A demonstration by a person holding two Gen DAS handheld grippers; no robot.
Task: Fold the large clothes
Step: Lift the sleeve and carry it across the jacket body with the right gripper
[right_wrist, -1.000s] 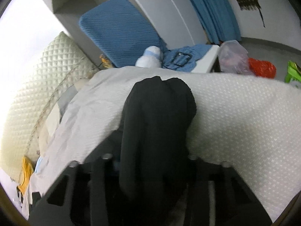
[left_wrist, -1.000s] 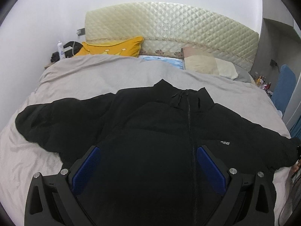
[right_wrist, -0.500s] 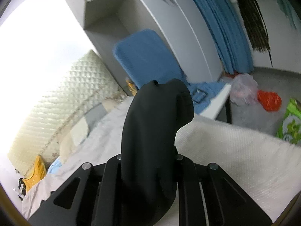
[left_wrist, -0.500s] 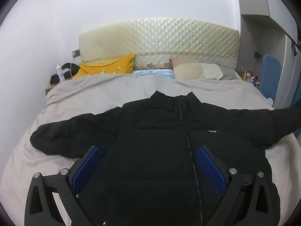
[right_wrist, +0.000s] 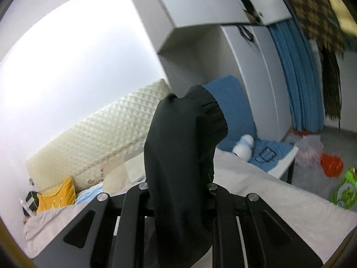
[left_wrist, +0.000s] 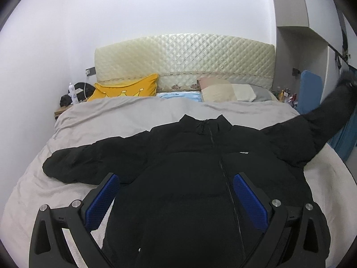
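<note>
A black zip-up jacket [left_wrist: 200,167] lies face up on the bed with its collar toward the headboard. Its left sleeve [left_wrist: 73,163] lies flat on the sheet. Its right sleeve [left_wrist: 323,120] is lifted off the bed, up and to the right. My left gripper [left_wrist: 176,189] is open, blue pads wide apart, hovering above the jacket's lower body. My right gripper [right_wrist: 178,189] is shut on the right sleeve's cuff [right_wrist: 185,138], holding it high above the bed's right side.
The bed has a grey sheet [left_wrist: 111,116], a quilted cream headboard [left_wrist: 183,60], a yellow pillow [left_wrist: 125,88] and a beige pillow [left_wrist: 225,90]. A nightstand with a bottle [left_wrist: 72,91] stands at the left. A blue board [right_wrist: 234,102], wardrobe and floor bags [right_wrist: 330,163] are at the right.
My right gripper has raised the sleeve cuff from the bed surface high into the air. My left gripper's view has pulled back and up; its jaws stay open.
</note>
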